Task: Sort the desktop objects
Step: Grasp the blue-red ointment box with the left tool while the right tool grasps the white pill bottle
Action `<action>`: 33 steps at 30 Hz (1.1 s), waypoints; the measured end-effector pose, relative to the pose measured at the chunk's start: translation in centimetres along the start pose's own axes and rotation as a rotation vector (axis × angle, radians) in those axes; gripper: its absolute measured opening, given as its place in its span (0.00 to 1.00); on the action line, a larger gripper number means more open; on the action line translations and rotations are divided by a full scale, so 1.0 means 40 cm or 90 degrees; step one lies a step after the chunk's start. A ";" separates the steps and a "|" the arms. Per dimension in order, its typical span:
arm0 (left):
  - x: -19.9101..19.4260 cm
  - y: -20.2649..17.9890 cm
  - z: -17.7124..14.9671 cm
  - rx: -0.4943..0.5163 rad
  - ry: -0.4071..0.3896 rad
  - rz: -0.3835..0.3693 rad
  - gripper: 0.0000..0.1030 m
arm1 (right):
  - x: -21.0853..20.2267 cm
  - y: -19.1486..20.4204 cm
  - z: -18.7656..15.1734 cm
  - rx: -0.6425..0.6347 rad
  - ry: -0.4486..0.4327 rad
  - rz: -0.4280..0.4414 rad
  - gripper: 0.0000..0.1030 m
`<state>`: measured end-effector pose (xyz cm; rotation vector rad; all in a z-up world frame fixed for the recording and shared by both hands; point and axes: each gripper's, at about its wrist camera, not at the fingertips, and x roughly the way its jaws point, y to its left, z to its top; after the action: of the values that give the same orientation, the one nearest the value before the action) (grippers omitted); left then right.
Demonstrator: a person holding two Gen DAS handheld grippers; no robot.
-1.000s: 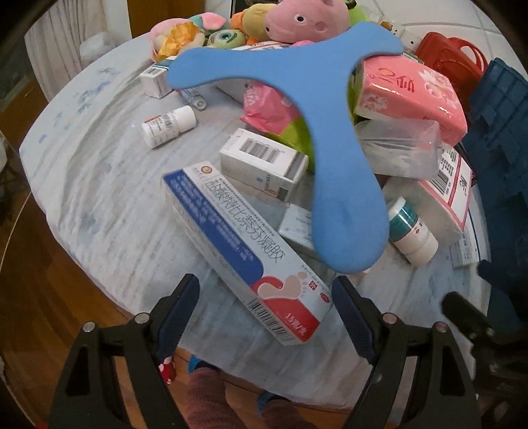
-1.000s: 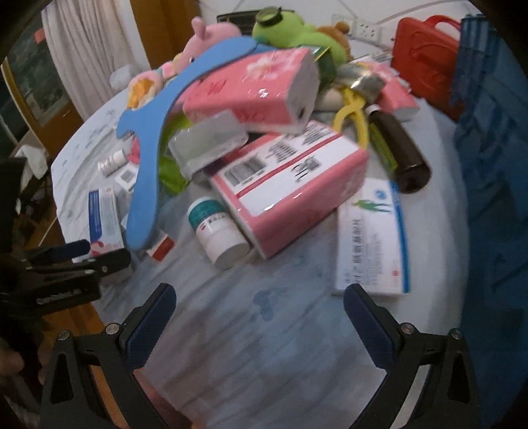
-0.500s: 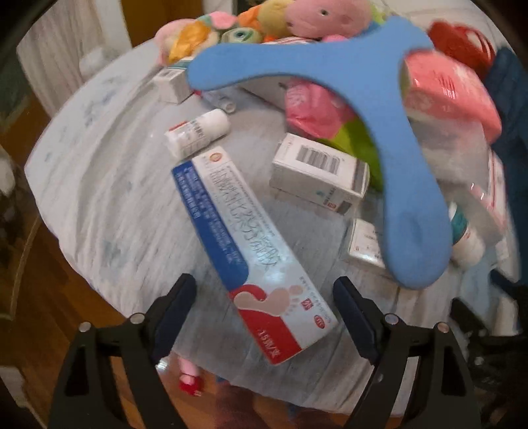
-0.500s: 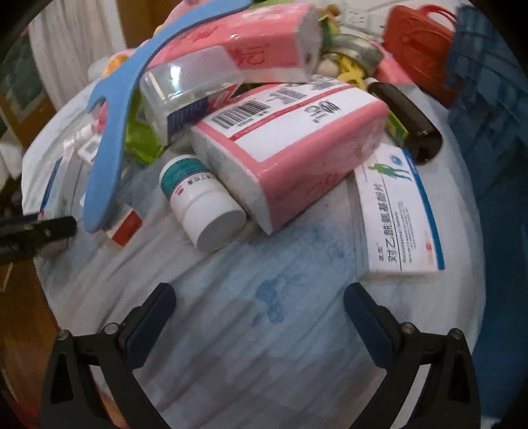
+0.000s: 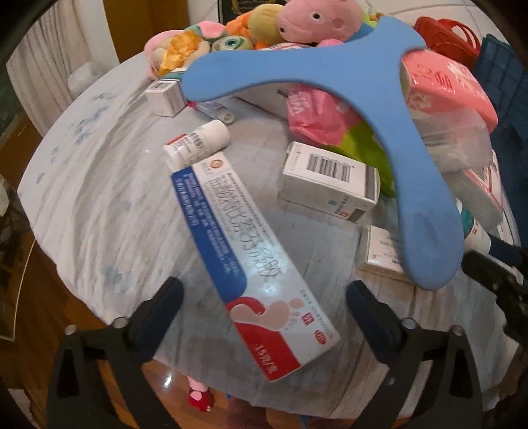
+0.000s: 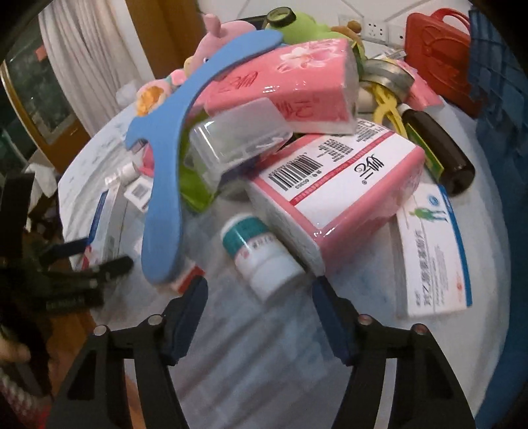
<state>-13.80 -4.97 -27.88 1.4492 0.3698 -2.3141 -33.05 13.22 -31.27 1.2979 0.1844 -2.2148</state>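
A long white, blue and red ointment box [image 5: 250,264] lies slantwise on the round table [image 5: 99,204]. Its near end sits between the pads of my left gripper [image 5: 265,292], whose jaws are opening and do not touch it. In the right wrist view a white pill bottle [image 6: 260,254] with a teal band lies on its side beside a pink tissue pack [image 6: 336,198]. My right gripper [image 6: 260,290] is closing, with the bottle's cap end between its tips and the pads clear of it.
A blue three-armed foam piece [image 5: 363,99] leans over the pile of tissue packs, boxes and plush toys [image 5: 313,16]. A barcode box [image 5: 326,178] and a small white bottle [image 5: 198,142] lie nearby. A blue crate [image 6: 495,99], a red case [image 6: 435,59] and a brown bottle [image 6: 439,155] stand right.
My right gripper has moved in on the pill bottle and its jaws have narrowed. The left jaws have spread wider around the ointment box's near end.
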 end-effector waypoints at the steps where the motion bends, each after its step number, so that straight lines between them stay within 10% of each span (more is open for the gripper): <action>1: 0.000 -0.002 0.000 -0.004 0.000 0.001 1.00 | 0.009 -0.003 0.005 0.003 -0.001 -0.005 0.64; 12: -0.019 -0.024 -0.022 -0.009 -0.017 0.006 1.00 | 0.023 0.021 -0.012 -0.029 0.008 0.002 0.39; 19: -0.050 0.005 -0.021 -0.028 -0.010 0.001 0.39 | 0.058 0.018 0.007 -0.028 -0.003 -0.011 0.40; 33: -0.158 0.027 0.068 0.002 -0.093 -0.005 0.38 | -0.041 0.033 0.003 -0.049 -0.047 -0.036 0.33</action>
<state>-13.01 -5.90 -21.05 1.2719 0.3315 -2.4097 -31.82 12.73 -29.65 1.1820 0.2777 -2.2754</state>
